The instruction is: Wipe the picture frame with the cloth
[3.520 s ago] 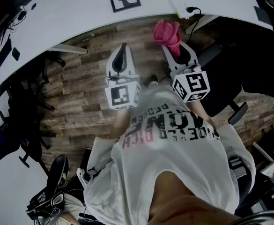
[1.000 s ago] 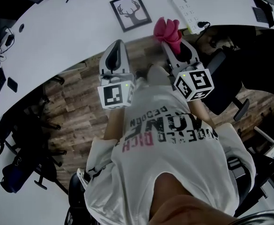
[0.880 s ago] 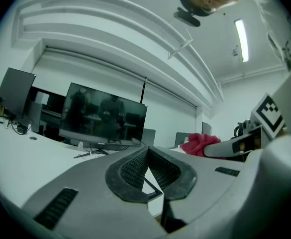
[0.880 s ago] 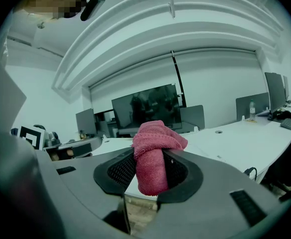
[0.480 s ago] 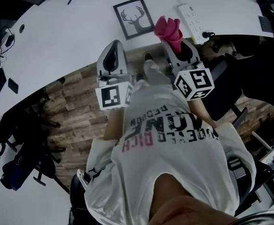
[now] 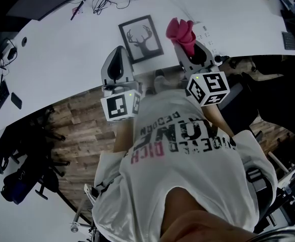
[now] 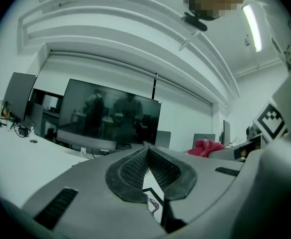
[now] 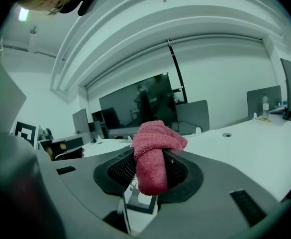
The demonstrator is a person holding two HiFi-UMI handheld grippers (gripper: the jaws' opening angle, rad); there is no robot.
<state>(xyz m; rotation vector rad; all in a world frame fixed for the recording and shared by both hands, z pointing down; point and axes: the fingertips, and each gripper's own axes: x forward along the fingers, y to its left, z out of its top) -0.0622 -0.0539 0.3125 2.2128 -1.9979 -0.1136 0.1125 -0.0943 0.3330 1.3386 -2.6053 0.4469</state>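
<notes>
Right gripper [image 6: 187,49] is clamping the pink cloth [image 6: 181,32] between its jaws. The wad is sticking out past the tips and hanging just right of the picture frame [image 6: 141,38]. The frame is lying flat on the white table [image 6: 61,59], close to the near edge. Left gripper [image 6: 118,54] is pointing toward the frame's near-left corner, jaws pressed together on nothing. Bare tabletop is spreading left of the frame, and a power strip [image 6: 205,32] is sitting right of the cloth.

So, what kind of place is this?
Most likely an open office: a long white desk with cables, a large dark screen behind it, and monitors on further desks.
</notes>
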